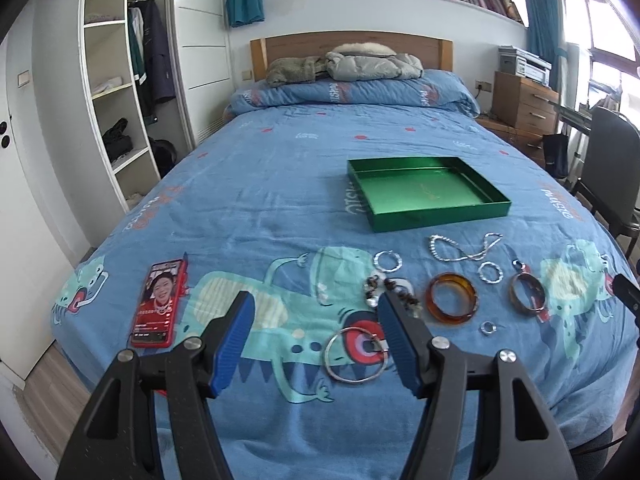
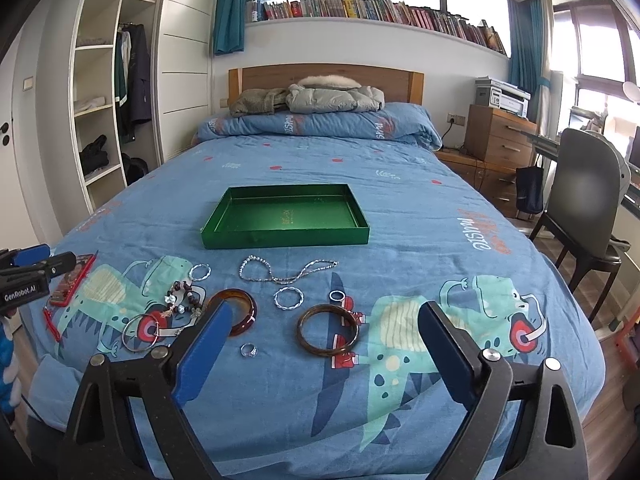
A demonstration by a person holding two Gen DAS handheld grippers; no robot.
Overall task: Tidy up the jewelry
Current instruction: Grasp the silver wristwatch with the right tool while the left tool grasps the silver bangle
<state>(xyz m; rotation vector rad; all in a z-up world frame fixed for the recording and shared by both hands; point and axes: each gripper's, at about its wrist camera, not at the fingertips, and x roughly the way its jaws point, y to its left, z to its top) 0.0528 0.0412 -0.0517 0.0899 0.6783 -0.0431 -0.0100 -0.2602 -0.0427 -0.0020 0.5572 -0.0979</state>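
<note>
On the blue dinosaur-print bedspread (image 2: 280, 152) the jewelry lies in a loose scatter near the foot of the bed, just in front of the shallow green rectangular tray (image 2: 285, 237), which holds nothing yet.

The right gripper (image 2: 326, 322) hangs above the near edge with its blue-padded jaws wide apart and nothing between them; below the gap sit the thin dark tortoiseshell bangle (image 2: 327, 330) and, to its left, a small silver ring (image 2: 248, 349). The left gripper (image 1: 316, 312) also stands open and empty, hovering over the thin silver hoop bangle (image 1: 356, 355) and the dark beaded bracelet (image 1: 390, 290).

Farther back lie the thick amber resin bangle (image 2: 236, 310), a twisted silver bangle (image 2: 288, 298), and the silver bead necklace (image 2: 286, 272), nearest the tray. A red-cased phone (image 1: 158, 308) rests far left.

The bangles look stiff, light and smooth, so they will likely slip; pinching across the band at one point of the rim seems safest, gently for the resin ones, which may crack. The necklace is limp and will dangle, so take it near the middle. The ring is tiny and lies low in soft fabric, a hard pinch.
</note>
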